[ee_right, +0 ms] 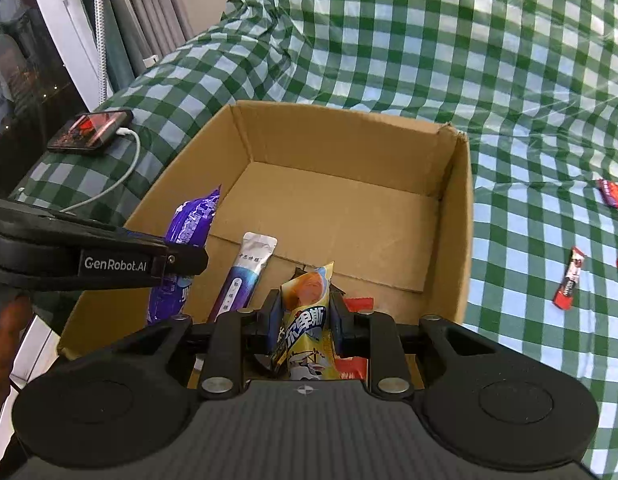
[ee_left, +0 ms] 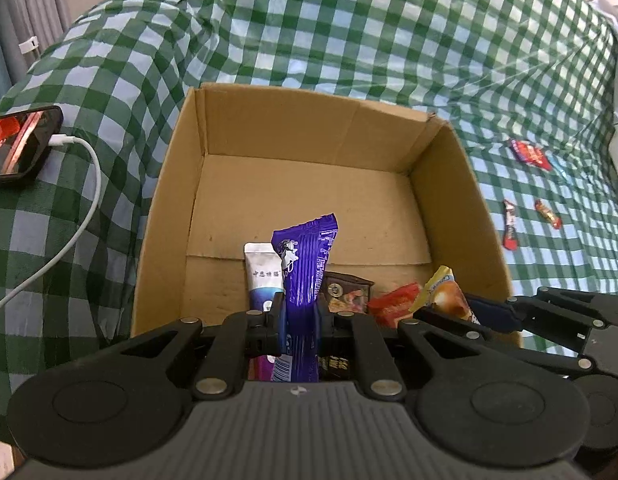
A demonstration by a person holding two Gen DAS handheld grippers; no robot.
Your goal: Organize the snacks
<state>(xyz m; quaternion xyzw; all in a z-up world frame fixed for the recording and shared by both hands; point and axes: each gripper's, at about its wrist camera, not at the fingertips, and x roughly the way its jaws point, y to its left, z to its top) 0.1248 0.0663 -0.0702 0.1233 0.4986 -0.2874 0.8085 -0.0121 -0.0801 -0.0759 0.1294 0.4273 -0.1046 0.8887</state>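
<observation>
My left gripper [ee_left: 300, 312] is shut on a purple snack packet [ee_left: 307, 258], held upright over the near end of an open cardboard box [ee_left: 309, 136]. My right gripper [ee_right: 305, 316] is shut on a yellow snack packet [ee_right: 309, 304] over the same box [ee_right: 349, 136], just right of the left gripper [ee_right: 181, 258] and its purple packet [ee_right: 189, 224]. In the box lie a white-and-blue tube packet [ee_left: 263, 276], a brown packet [ee_left: 347, 294] and a red packet [ee_left: 393, 306]. The yellow packet [ee_left: 445, 296] shows in the left view too.
The box stands on a green-and-white checked cloth [ee_left: 349, 20]. Loose snacks lie on the cloth to the right: a red-purple one [ee_left: 529, 154], a red-white stick [ee_left: 509, 226] and a small red one [ee_left: 549, 214]. A phone [ee_left: 17, 146] on a white cable [ee_left: 85, 200] lies left.
</observation>
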